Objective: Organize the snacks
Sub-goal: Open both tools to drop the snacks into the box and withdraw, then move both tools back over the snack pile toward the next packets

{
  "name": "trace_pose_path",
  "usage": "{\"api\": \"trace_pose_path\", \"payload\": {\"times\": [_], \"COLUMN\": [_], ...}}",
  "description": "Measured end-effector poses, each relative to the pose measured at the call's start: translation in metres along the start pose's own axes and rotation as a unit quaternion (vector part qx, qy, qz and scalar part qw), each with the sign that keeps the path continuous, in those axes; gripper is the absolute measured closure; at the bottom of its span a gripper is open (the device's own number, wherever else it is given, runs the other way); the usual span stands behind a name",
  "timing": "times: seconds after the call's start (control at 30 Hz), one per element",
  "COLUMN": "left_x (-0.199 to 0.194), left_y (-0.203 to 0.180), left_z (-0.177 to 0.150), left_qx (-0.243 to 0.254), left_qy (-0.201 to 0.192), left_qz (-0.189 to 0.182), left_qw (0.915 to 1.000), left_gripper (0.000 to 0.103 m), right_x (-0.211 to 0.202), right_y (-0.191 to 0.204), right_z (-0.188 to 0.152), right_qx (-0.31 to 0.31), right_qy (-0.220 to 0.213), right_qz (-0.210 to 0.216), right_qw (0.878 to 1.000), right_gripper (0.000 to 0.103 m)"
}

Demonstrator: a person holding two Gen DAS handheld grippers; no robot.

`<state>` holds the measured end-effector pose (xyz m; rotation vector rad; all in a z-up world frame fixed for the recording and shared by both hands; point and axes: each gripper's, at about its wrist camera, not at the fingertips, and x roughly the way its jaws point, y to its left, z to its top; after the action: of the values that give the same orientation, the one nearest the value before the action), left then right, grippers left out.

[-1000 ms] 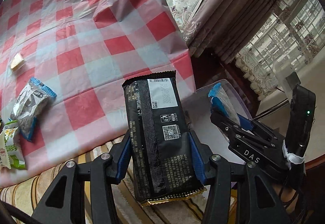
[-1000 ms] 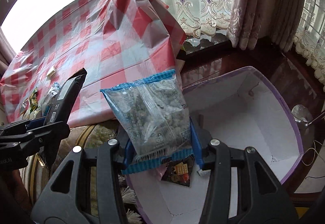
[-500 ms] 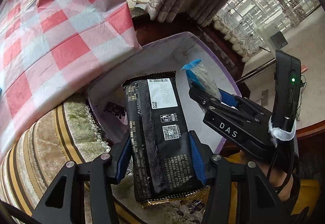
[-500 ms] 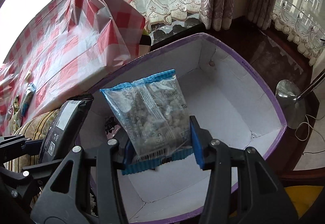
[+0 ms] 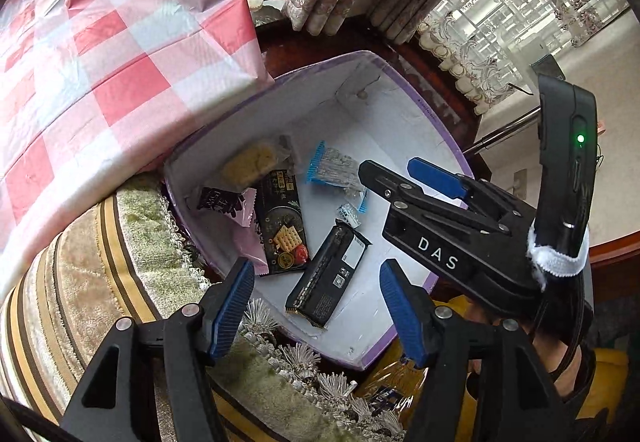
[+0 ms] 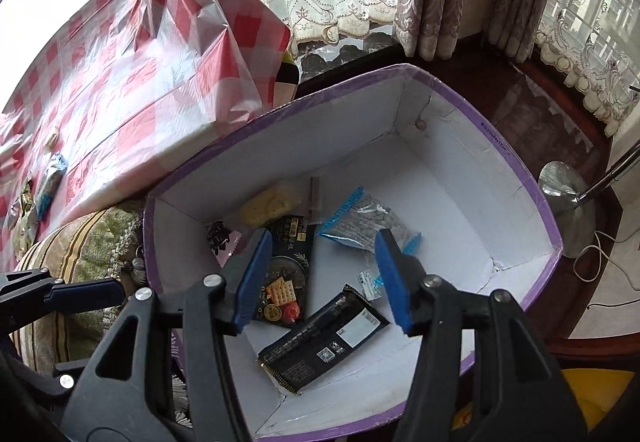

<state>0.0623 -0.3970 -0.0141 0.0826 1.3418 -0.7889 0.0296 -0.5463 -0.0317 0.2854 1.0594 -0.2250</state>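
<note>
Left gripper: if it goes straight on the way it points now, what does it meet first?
Probably the long black snack bar lying on the floor of the white box. It shows between the open left gripper fingers with nothing above it, though depth is hard to judge.

The white letters "DAS" stand on the black body of the right gripper point(image 5: 434, 181), at the right of the left wrist view. The long black packet point(image 5: 328, 279) in the white box point(image 5: 400, 113) carries a white label and a small square code, too small to read. The print on the black cracker packet point(image 5: 282, 222) is also not legible
</note>
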Motion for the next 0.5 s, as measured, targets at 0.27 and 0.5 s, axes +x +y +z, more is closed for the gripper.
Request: {"api": "trace_pose_path", "payload": {"times": [0.27,0.5], "left_x": [-0.029,-0.066], "left_y": [0.031,0.085], "left_z": [-0.002,-0.014], "left_qx": [-0.035,-0.097], "left_qy": [-0.055,-0.11], "left_qz": [0.031,0.062], "left_qw": [0.9974,0.9872], "left_gripper": [0.037,0.037], "right_x": [-0.009,-0.013], "right_y": [0.034,0.087], "right_z": [0.006,0.01], "right_qx": [-0.014,-0.044], "right_qy": [-0.008,-0.009], "right_qz": [0.031,0.066], "right_qw": [0.999,0.997], "right_gripper": [0.035,0.034]}}
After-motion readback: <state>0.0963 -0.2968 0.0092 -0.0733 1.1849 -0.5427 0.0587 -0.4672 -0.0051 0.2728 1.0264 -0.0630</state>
